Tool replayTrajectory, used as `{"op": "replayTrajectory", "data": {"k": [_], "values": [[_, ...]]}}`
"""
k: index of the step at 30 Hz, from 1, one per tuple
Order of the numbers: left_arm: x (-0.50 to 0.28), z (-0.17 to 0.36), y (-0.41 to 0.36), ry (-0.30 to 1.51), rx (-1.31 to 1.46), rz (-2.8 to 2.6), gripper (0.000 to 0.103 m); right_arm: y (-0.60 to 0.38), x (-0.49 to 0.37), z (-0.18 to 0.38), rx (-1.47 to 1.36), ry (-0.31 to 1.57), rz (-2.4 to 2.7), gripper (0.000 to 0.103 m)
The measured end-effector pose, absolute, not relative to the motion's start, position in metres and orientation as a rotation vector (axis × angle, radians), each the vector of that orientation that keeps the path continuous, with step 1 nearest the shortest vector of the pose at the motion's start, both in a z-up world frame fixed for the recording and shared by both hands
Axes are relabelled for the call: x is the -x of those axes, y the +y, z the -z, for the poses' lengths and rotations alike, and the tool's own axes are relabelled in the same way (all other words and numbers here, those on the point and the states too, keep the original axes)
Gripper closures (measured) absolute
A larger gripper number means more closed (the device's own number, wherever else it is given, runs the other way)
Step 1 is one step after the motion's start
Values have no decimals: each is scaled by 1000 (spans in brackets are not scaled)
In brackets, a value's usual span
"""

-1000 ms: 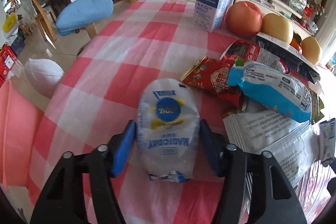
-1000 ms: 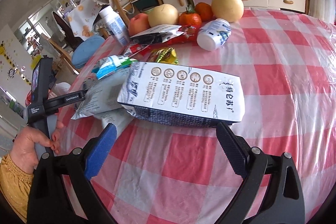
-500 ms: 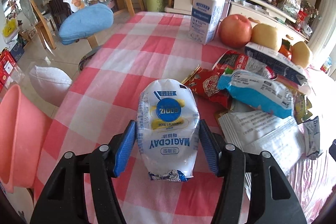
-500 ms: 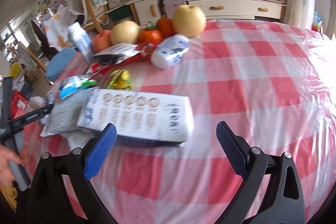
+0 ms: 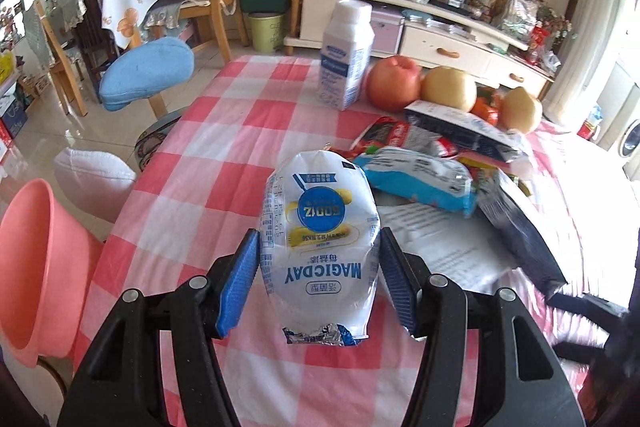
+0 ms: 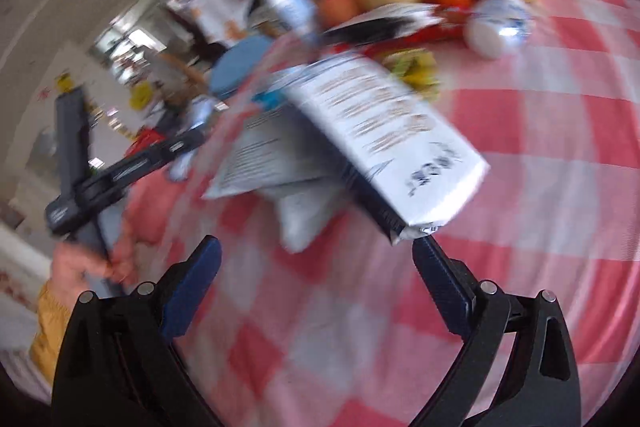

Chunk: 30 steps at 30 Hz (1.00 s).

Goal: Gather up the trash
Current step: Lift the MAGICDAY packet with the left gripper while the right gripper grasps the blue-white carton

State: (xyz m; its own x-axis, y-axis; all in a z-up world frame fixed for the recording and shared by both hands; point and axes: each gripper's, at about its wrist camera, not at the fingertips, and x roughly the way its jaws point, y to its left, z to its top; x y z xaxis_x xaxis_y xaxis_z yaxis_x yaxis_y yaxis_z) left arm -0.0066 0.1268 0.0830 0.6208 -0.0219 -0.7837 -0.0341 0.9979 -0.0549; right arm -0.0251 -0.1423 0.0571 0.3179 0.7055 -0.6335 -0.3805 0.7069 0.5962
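Note:
My left gripper (image 5: 318, 283) is shut on a white and blue MAGICDAY wrapper (image 5: 320, 243), held above the red-checked tablecloth (image 5: 224, 163). A pink bin (image 5: 36, 267) stands to the left below the table edge. More wrappers lie ahead: a blue and white one (image 5: 420, 183), a red one (image 5: 384, 135), a white printed bag (image 5: 444, 235). My right gripper (image 6: 316, 283) is open in a blurred view. A white printed carton bag (image 6: 384, 135) lies tilted just ahead of it, its corner by the right finger (image 6: 440, 287).
A white milk bottle (image 5: 346, 55), an apple (image 5: 394, 83), pears (image 5: 450, 89) and oranges stand at the far side of the table. A small white bottle (image 6: 500, 23) lies on its side. Chairs with a blue cushion (image 5: 146, 73) stand left of the table.
My left gripper has lifted and drawn back with the wrapper; the pink bin shows more. My right gripper has swung and rolled fast, blurring its view; the carton bag now sits tilted and closer.

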Motion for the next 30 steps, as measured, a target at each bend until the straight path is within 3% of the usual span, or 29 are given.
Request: {"op": "replayTrajectory", "data": {"k": [6, 13, 30], "values": [[15, -93, 115, 880, 62, 45, 43, -151, 30, -80, -183, 859, -567, 6], [17, -97, 106, 881, 69, 97, 43, -171, -2, -66, -59, 842, -296, 6], [11, -87, 85, 923, 59, 185, 42, -164, -26, -48, -2, 895, -693, 4]]}}
